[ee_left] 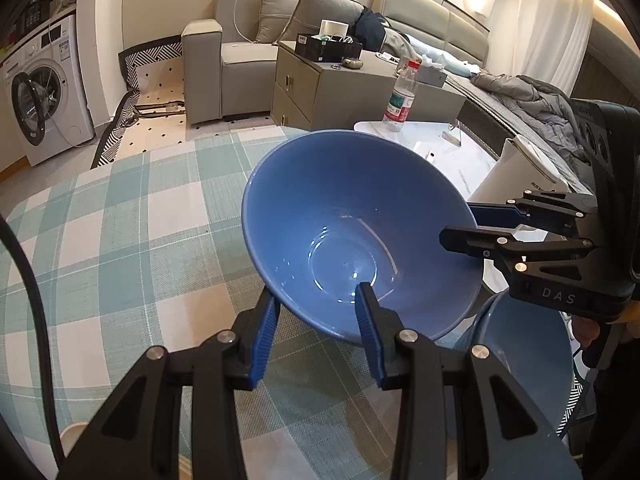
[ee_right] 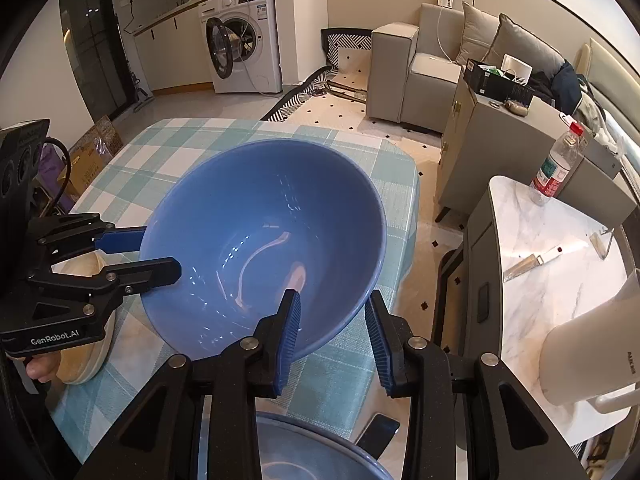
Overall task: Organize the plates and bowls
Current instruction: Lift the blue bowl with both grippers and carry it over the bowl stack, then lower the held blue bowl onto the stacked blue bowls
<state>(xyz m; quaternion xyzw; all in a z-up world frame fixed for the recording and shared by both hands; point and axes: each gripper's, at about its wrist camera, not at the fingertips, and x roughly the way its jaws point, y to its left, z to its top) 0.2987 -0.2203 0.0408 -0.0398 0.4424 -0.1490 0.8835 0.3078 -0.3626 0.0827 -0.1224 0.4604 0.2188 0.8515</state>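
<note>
Bowl-carrying with two grippers is the step in hand, as I judge it: the large blue bowl (ee_left: 360,232) hangs tilted above the checked tablecloth (ee_left: 120,220), pinched on opposite sides of its rim. The left gripper (ee_left: 316,332) has one finger inside the wall and one outside, closed on the near rim in its own view; the right gripper (ee_right: 334,336) clamps the rim the same way from the other side, its jaws as narrow as they go. To do this well, both hands should travel together at one pace, so the rim is neither twisted nor pulled apart, and the tilt should be eased level before setting down. A second blue bowl (ee_right: 312,452) sits just below the right gripper, and nesting the held one into it looks the likely aim; lower it centred, then release both sides at once. A slip is the main risk, since the glazed wall is smooth and the grips are thin.

As for looks, the held bowl is wide and deep, plain blue inside and out, glossy with light streaks on its flat bottom, and empty. Smaller by comparison, a pale dish (ee_right: 86,320) lies on the cloth beside the left gripper
</note>
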